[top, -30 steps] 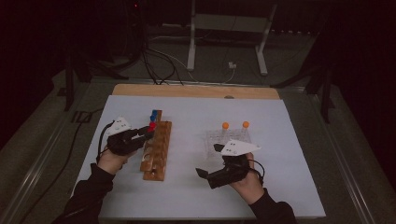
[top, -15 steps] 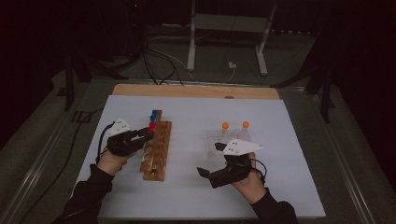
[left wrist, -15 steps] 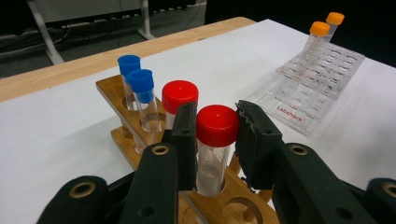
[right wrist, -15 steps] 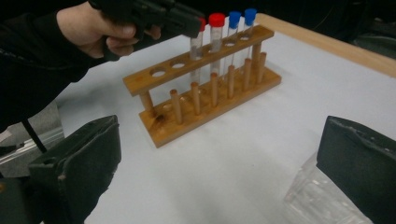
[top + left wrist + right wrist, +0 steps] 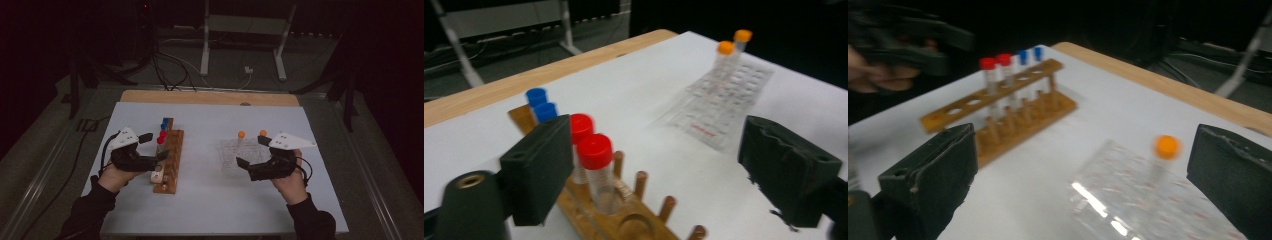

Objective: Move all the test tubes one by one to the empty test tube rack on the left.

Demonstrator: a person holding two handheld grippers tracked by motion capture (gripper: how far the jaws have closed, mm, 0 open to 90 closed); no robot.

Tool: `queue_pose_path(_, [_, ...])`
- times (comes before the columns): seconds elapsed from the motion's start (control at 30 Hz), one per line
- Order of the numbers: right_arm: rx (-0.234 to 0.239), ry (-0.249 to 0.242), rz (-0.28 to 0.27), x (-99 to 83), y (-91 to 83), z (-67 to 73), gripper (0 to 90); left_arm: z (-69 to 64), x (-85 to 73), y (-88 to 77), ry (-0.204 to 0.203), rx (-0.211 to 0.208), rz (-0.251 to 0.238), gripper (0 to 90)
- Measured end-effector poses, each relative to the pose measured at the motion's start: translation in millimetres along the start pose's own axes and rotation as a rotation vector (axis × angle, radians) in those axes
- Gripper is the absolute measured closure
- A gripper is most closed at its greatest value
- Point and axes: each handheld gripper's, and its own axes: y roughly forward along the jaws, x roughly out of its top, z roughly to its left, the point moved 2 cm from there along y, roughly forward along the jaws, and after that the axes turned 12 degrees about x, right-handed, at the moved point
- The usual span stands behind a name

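A wooden tube rack holds two red-capped tubes and two blue-capped tubes at its far end. My left gripper hovers at the rack's left side. Its jaws have just been opening and now stand wide apart. In the left gripper view the nearer red-capped tube stands in the rack beside the left pad, with no pad pressing on it. My right gripper is open by the near edge of a clear plastic rack that holds two orange-capped tubes. One orange-capped tube shows between its jaws, farther off.
White paper covers the table, with a wooden strip along the far edge. The wooden rack's near holes hold nothing. Cables and a metal stand lie on the floor beyond the table.
The left gripper's jaws have opened from shut at the red-capped tube and the hand has lifted slightly. The right gripper has moved right and away, up to the clear rack.
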Motion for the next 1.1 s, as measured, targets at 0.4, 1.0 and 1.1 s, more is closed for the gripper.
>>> queue_pose_path(0.4, [-0.169,0.103,0.040,-23.7,-13.2,-60.8,18.8,-11.1,5.9,-10.1,0.005,-0.061,-0.021,2.6])
queue_pose_path(1.0, [-0.247,0.239,0.151,-60.6,10.9,-109.7,64.4,-12.1,5.2,-7.8,0.010,-0.059,-0.003,2.7])
queue_pose_path(1.1, [-0.247,0.257,0.155,-62.7,14.8,-114.0,67.0,-11.5,5.6,-8.2,0.006,-0.058,-0.006,2.7])
